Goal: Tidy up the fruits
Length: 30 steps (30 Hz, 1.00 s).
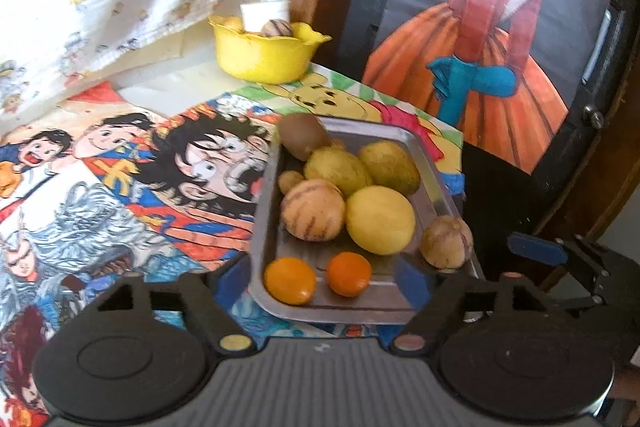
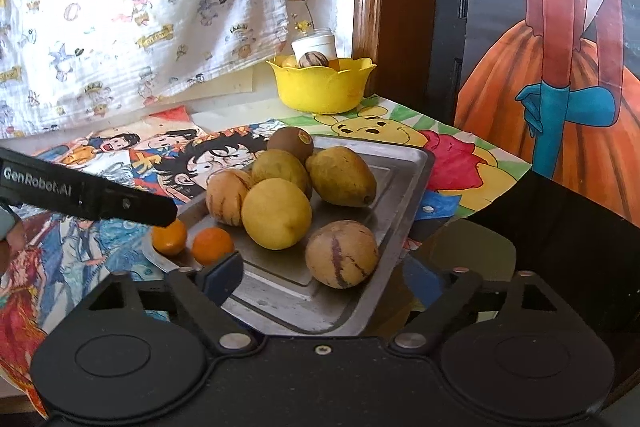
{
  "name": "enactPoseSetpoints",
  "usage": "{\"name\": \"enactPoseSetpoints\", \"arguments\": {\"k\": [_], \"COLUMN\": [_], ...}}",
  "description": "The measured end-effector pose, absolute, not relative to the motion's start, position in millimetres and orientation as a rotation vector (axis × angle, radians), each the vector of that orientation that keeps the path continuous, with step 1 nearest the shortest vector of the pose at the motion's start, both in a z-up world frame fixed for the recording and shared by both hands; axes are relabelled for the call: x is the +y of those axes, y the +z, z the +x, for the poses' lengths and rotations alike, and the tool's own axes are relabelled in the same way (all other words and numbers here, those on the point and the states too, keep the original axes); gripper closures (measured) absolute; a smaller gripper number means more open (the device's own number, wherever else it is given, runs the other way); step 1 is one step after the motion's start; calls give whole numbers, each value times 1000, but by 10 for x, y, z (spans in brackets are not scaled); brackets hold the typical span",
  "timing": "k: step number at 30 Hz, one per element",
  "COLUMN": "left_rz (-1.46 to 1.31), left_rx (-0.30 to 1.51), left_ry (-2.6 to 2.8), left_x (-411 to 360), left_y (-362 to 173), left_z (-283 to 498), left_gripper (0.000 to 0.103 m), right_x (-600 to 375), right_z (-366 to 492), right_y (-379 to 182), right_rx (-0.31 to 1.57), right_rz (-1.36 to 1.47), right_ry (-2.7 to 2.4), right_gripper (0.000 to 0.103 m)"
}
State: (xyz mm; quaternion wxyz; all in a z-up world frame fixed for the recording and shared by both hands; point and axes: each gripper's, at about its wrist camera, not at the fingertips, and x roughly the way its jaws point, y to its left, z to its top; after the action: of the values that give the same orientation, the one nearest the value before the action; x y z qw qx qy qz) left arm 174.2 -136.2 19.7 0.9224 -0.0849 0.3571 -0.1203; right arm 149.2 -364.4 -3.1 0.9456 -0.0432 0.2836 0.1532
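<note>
A metal tray (image 1: 424,151) (image 2: 404,171) holds several fruits: a kiwi (image 1: 302,135) (image 2: 290,143), two green-yellow fruits, a yellow lemon (image 1: 380,219) (image 2: 276,213), striped pepino melons (image 1: 313,210) (image 2: 342,253) and two small oranges (image 1: 290,281) (image 2: 212,245). A yellow bowl (image 1: 264,57) (image 2: 322,87) at the back holds a striped fruit and a white cup. My left gripper (image 1: 320,283) is open over the tray's near edge. My right gripper (image 2: 320,279) is open around the tray's near corner, close to a pepino.
Cartoon drawings (image 1: 120,171) (image 2: 460,155) cover the table. A patterned cloth (image 2: 140,7) hangs behind. A painted panel (image 2: 560,67) and a wooden frame stand at the right. The table ends just right of the tray. The other gripper's arm (image 2: 88,193) reaches in from the left.
</note>
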Motion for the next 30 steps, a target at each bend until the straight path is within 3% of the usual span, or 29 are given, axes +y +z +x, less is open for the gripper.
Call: {"name": "enactPoseSetpoints", "arguments": {"k": [4, 8, 30], "left_rz": [-181, -175, -35], "left_rx": [721, 704, 612], "left_ry": [-210, -169, -138], "left_x": [-1260, -1159, -425], "left_y": [230, 242, 192], "left_z": [1735, 1714, 1148], "left_gripper": [4, 1, 1], "right_x": [-3593, -3537, -3018], "right_z": [1467, 1411, 748], "right_y": [-6, 53, 219], "right_rx": [572, 554, 519], "right_rz": [-83, -67, 16], "right_ry": [308, 297, 217], "right_gripper": [6, 1, 1]}}
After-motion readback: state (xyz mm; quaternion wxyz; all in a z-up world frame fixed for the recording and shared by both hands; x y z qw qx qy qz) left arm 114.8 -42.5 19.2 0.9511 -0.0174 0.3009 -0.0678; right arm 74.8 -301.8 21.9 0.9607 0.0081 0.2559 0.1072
